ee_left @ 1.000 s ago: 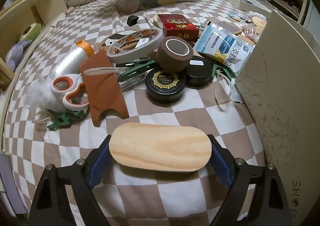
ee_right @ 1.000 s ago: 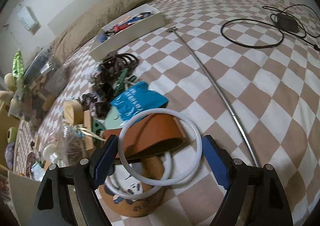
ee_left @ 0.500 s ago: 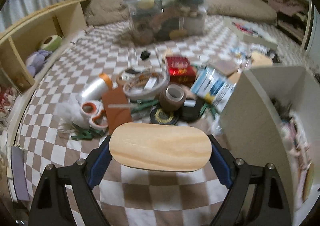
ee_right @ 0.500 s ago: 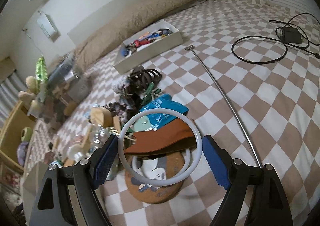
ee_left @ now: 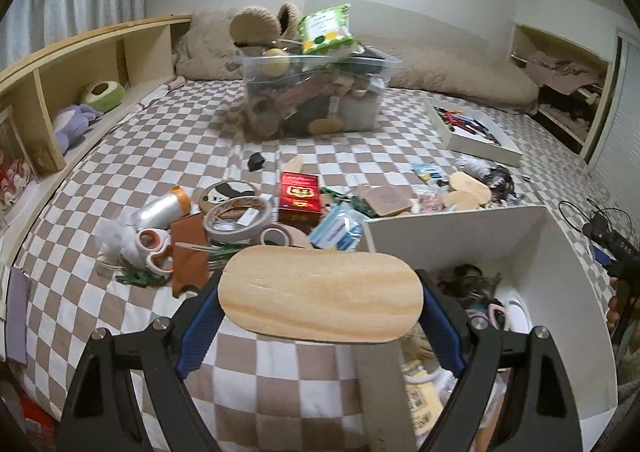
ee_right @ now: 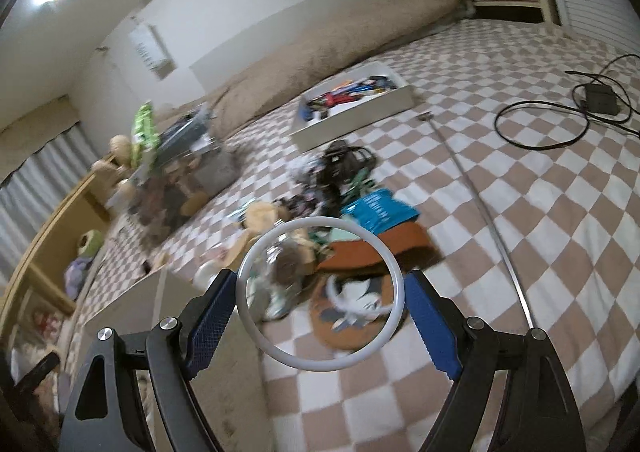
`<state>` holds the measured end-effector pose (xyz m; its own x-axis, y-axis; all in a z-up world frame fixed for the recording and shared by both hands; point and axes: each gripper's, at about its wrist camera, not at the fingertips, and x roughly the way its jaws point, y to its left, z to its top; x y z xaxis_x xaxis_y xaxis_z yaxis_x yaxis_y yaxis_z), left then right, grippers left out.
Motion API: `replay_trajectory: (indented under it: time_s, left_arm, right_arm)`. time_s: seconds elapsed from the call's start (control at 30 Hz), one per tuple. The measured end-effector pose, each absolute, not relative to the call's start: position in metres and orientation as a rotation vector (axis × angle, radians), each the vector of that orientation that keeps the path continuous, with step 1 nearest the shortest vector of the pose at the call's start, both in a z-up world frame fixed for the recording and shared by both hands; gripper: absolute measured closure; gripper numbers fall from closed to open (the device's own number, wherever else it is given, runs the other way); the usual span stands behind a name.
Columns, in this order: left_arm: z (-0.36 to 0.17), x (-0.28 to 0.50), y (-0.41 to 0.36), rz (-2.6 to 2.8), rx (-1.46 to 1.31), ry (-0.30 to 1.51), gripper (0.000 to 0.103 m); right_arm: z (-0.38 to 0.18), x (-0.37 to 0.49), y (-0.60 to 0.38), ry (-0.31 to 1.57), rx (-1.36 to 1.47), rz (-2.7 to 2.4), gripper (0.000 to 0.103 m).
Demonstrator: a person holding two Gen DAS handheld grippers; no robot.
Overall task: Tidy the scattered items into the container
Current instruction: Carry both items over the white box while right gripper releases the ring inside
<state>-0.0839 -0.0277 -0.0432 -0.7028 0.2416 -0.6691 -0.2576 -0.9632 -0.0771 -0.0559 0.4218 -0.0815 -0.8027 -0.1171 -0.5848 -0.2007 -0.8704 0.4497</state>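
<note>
L claw (ee_left: 320, 302) is being held clamped on a wooden oval board (ee_left: 320, 298), pads pressing its two rounded ends, board lying flat across the jaws. Board is judged stiff, light, smooth at the edge; end-to-end grip leaves little pad contact, so a tilt could let it slip. Just below and to the R of the claw, the white container (ee_left: 460, 224) is being approached: its near wall sits under the board's R half, w/ odds and ends already lying inside. Ahead and L of the claw the scattered pile is being left on the checked bedspread (ee_left: 280, 364): orange-handled scissors (ee_left: 154, 252), tape roll (ee_left: 238, 218), red box (ee_left: 300, 198). Farther ahead, a clear bin (ee_left: 312, 92) is seen, full.

R claw (ee_right: 320, 300) is being held pinched on a thin white ring (ee_right: 320, 294), pads touching its L and R sides, ring standing upright across the jaws. Ring is judged light, slightly springy, slick; a harder squeeze could bow it or pop it out. Low and L of this claw the container wall (ee_right: 132, 300) is showing, blurred. Just past the ring a round panda mat (ee_right: 348, 316) and brown leather piece (ee_right: 380, 248) are lying; beyond, a blue packet (ee_right: 380, 212), then a shallow white tray (ee_right: 360, 108).

Judgement: both items are being carried for dropping into the container.
</note>
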Motion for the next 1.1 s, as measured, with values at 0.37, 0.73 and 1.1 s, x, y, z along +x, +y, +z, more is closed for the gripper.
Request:
replay_trajectory:
  time_s: [0.37, 0.73, 1.1]
  left_arm:
    - [-0.03, -0.04, -0.009, 2.586, -0.956, 0.041, 0.014]
    - [-0.032, -0.003, 0.006, 2.519, -0.922, 0.083, 0.014]
    - [-0.038, 0.013, 0.02, 2.462, -0.913, 0.105, 0.014]
  right_arm:
    - [-0.037, -0.012, 0.363, 0.614, -0.975, 3.062, 0.018]
    - [-0.036, 0.008, 0.294, 0.245, -1.308, 3.193, 0.018]
    - [-0.051, 0.022, 0.249, -0.083, -1.551, 3.195, 0.018]
